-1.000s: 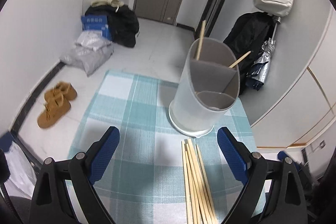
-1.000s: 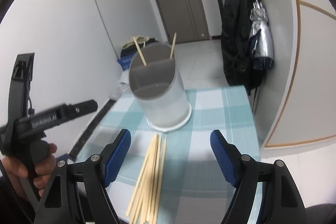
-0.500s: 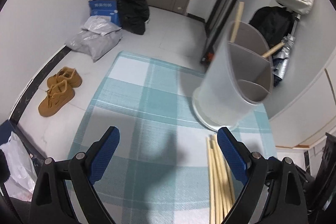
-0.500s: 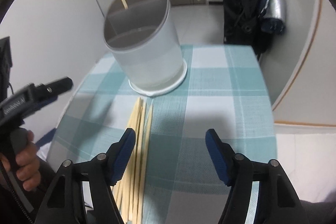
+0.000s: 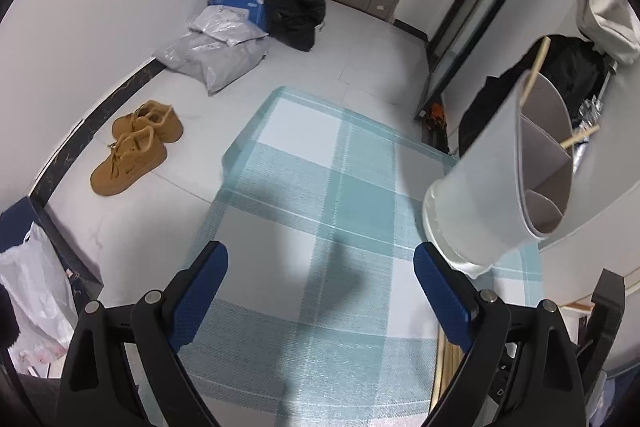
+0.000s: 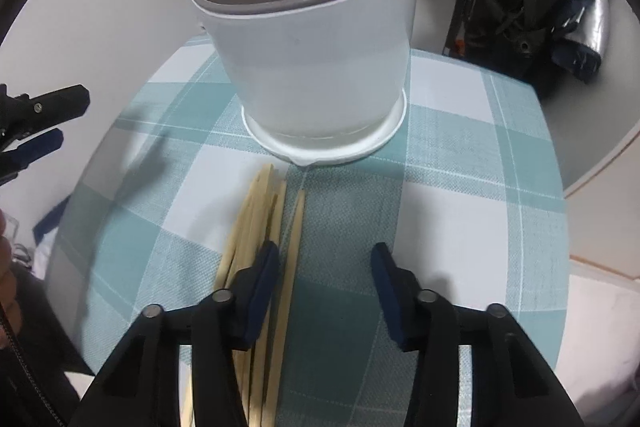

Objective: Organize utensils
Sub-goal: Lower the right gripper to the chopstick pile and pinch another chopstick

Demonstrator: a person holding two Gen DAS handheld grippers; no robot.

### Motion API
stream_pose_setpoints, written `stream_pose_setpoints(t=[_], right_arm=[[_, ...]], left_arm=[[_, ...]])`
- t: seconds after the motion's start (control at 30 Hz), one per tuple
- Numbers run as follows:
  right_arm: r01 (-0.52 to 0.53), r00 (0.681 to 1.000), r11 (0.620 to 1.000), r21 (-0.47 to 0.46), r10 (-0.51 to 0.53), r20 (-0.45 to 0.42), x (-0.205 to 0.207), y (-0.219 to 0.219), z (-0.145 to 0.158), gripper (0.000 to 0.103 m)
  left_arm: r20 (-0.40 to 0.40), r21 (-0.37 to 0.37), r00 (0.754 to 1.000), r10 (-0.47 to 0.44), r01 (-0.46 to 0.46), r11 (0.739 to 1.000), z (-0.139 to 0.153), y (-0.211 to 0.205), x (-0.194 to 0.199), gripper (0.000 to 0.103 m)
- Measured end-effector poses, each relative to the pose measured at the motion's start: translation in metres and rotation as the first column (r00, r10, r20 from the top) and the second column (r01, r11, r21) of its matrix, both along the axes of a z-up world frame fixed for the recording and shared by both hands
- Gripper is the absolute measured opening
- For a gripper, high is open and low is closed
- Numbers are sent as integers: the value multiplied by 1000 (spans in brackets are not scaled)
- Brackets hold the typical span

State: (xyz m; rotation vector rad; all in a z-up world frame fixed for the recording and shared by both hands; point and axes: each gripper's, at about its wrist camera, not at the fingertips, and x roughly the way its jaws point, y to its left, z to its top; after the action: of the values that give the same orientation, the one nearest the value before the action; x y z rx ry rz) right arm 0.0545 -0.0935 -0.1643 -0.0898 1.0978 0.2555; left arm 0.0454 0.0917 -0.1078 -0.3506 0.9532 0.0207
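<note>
Several wooden chopsticks (image 6: 260,267) lay in a loose bundle on the checked tablecloth (image 6: 460,195) of the table, their tips pointing at the base of the white utensil holder (image 6: 320,67), which stood upright toward the far edge. The holder's grey insert divided it into compartments; in the left wrist view two chopsticks already stood in the holder's (image 5: 492,187) rear compartments, one leaning out at the back and one at the right. The right gripper (image 6: 324,279) hung low over the near ends of the bundle, its jaws having just been closing and now partly drawn together. One chopstick at the right side of the bundle ran up between the blue pads, close to the left one, while the remaining sticks passed under or outside that pad; whether a pad touched the stick could not be told. The left gripper (image 5: 320,295) was spread wide with nothing between its fingers, held over bare cloth toward the table's left side, well apart from the holder. Brown shoes (image 5: 132,147) and grey bags (image 5: 216,55) lay on the floor beyond the table's far edge.
</note>
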Motion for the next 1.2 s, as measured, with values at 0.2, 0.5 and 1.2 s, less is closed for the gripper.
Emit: stream_pose_setpoints(t=[0.2,0.5,1.2], right_arm=[[-33,999,996,-82,33,-12,-1,11,2,26],[-93,996,994,-56,92,-12,2,24,4,5],[196,979,860,470,-198,-46,-3,-95,49,4]], left_arm=[[-21,-30,999,31,-32,999,-2,6,1,91],[-19,-9,999,42,-43,999,3,7,-3,91],[-173,118,934,-312,335,935,-21,-86,-25,91]])
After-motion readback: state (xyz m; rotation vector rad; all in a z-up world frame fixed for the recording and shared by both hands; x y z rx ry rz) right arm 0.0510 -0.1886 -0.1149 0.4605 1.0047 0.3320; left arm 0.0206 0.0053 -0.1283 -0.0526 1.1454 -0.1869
